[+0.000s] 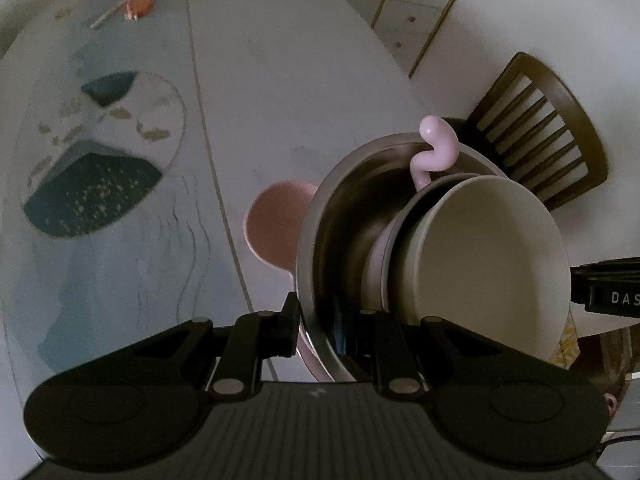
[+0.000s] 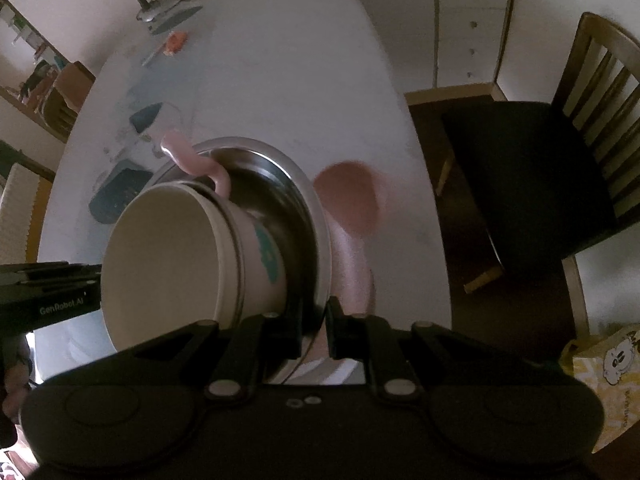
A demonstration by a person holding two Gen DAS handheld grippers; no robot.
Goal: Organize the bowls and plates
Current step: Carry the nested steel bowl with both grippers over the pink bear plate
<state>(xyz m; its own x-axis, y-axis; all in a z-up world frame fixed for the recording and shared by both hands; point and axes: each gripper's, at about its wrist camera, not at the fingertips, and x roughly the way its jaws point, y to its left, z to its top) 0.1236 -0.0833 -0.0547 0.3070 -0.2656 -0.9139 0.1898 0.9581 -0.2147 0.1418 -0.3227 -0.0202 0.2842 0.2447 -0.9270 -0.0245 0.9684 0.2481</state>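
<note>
Steel is what the big bowl (image 1: 344,208) is made of, and both grippers carry it above the white surface (image 1: 280,80). The left gripper (image 1: 320,328) has its jaws clamped on the rim at 6 o'clock. The right gripper (image 2: 314,328) pinches the other side of the rim. A cream bowl (image 1: 488,252) and a pink cup with a curly handle (image 1: 434,148) sit inside. A pink dish (image 1: 276,224) lies below. I think the stack is being carried. Next it needs a slow, level set-down.
</note>
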